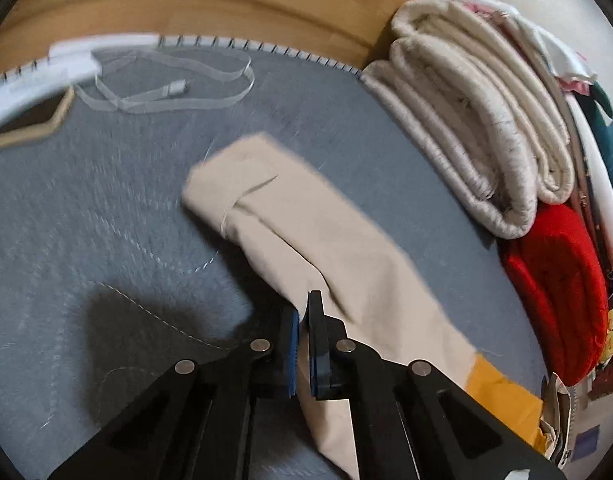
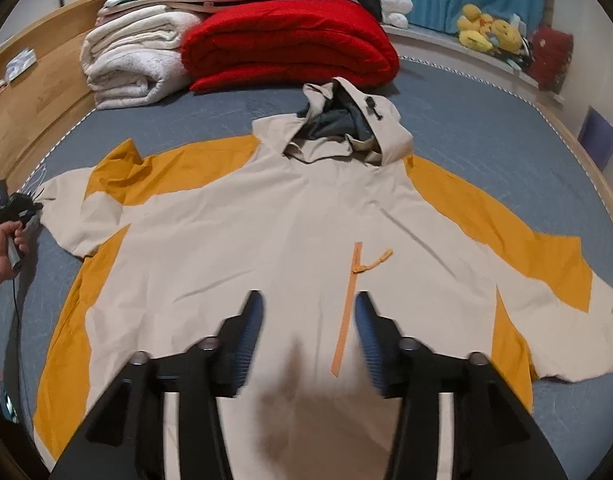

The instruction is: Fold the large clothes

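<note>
While the jacket lies spread flat, these are the details:

Garment: a large beige and orange hooded jacket (image 2: pixel 234 240) lies face up across the middle of the grey bed (image 2: pixel 486 128), hood towards the far edge, both sleeves stretched out to the sides.
Likely handling: it looks like thin, soft woven cloth, light and floppy, probably a little slick; it should crease readily and slide over the cover if dragged.
Where to take hold: judging by the layout, the sleeve ends and hem corners give the cleanest pinch for folding inward.
Left gripper (image 1: pixel 304 312): its tongs are nearly closed, pinching the beige sleeve (image 1: pixel 306 232) along one edge; the sleeve trails away over the bed towards the far left corner.
Left hand (image 2: pixel 2 248): seen low at the bed's left edge, wrapped round the tool handle, close to the sleeve cuff.
Right gripper (image 2: pixel 308 312): its tongs are spread wide and carry nothing; it hangs over the jacket's chest, pointing towards the hood, beside the orange zip strip (image 2: pixel 348 300).
Nearby: a folded white blanket (image 2: pixel 134 64) and a red blanket (image 2: pixel 290 40) sit along the far edge.
</note>
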`<state>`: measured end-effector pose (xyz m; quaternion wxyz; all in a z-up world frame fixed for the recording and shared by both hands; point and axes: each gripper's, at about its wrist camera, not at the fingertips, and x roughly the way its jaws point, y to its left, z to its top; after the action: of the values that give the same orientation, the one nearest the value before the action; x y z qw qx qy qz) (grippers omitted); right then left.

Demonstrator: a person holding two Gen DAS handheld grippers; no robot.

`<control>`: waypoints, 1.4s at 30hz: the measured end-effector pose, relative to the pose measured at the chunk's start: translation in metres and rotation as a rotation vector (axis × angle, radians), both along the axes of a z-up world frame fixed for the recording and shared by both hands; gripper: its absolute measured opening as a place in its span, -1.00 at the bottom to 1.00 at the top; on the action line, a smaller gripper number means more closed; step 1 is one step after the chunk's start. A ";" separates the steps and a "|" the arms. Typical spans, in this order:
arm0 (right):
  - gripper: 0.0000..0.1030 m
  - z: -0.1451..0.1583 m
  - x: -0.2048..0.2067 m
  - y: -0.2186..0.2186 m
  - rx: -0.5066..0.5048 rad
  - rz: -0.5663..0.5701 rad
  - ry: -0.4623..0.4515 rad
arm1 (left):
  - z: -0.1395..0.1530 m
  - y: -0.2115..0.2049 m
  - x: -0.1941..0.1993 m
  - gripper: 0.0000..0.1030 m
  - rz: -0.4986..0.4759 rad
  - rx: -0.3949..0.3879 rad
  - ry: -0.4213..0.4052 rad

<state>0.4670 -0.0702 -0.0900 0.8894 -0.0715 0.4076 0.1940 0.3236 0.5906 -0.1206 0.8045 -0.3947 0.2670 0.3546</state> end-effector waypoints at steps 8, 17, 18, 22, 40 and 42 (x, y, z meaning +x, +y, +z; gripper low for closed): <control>0.05 0.021 0.003 -0.008 0.055 0.005 -0.015 | 0.129 -0.108 -0.012 -0.99 -0.110 0.160 -0.017; 0.01 0.068 -0.015 -0.032 0.142 -0.012 -0.077 | 0.194 -0.355 0.019 -0.99 -0.565 0.321 -0.090; 0.00 0.072 -0.016 -0.037 0.155 -0.027 -0.084 | 0.189 -0.380 0.027 -0.99 -0.634 0.337 -0.087; 0.02 0.079 -0.018 -0.058 0.170 -0.059 -0.105 | 0.137 -0.481 0.078 -0.94 -0.964 0.202 -0.020; -0.70 0.025 0.003 0.000 0.129 0.081 0.067 | 0.112 -0.401 0.103 -0.37 -0.780 0.033 0.161; -0.68 0.013 -0.004 0.017 0.107 0.142 0.077 | 0.113 -0.385 0.100 -0.37 -0.744 -0.010 0.138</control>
<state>0.4627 -0.0533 -0.0770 0.8598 -0.0449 0.4243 0.2806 0.4232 0.2060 -0.0072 0.8565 -0.2499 0.4473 0.0627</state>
